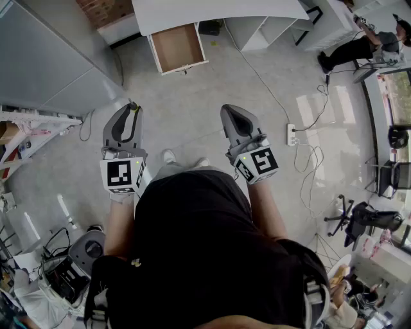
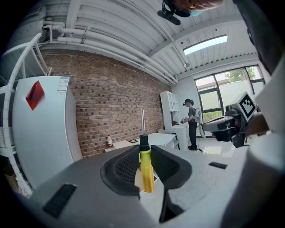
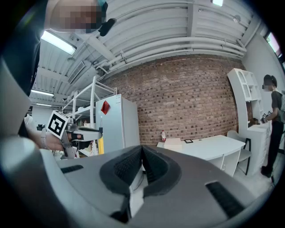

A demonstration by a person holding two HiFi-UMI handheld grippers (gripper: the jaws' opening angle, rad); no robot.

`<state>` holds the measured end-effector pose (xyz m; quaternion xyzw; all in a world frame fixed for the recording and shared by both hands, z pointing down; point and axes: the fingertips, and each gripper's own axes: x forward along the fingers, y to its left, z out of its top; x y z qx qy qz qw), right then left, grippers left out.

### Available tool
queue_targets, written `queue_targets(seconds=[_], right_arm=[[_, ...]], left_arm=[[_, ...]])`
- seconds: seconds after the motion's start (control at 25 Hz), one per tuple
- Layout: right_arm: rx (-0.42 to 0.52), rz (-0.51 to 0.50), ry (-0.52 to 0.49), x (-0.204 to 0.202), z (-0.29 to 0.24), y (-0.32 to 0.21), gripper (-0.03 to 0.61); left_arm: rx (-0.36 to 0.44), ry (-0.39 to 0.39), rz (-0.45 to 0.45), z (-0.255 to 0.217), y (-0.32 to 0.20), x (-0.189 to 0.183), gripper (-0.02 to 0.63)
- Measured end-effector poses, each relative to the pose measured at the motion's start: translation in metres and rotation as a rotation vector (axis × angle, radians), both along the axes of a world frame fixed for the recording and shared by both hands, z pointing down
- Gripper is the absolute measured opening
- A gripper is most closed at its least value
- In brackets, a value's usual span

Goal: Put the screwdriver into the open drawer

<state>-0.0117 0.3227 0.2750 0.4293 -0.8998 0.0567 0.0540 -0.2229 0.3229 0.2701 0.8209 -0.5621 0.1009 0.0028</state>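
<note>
Indoors, grey floor [image 1: 192, 109], brick wall [image 2: 111, 116], open drawer [image 1: 178, 46]

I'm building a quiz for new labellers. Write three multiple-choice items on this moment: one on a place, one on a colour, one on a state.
1. Where is the open drawer?
A. At the white desk, ahead of the person
B. Beside the person's feet
C. Behind the person

2. What colour is the screwdriver handle?
A. Red
B. Yellow
C. Blue

3. How is the right gripper?
A. Wide open
B. Shut on the screwdriver
C. Shut, empty

Answers:
1 A: the head view shows it pulled out from the desk, ahead of the person.
2 B: the left gripper view shows a yellow handle held by the left gripper.
3 C: its own view shows the jaws together with nothing between them.
</note>
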Motion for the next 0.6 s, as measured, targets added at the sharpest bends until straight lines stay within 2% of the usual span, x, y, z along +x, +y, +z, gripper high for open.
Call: queue_targets(seconds=[0.6], right_arm=[[-0.006,0.027,0.016,-0.044,-0.005,-0.018,0.011]], left_arm=[[-0.014,0.038,0.015,0.007,-0.025,-0.045,0.084]])
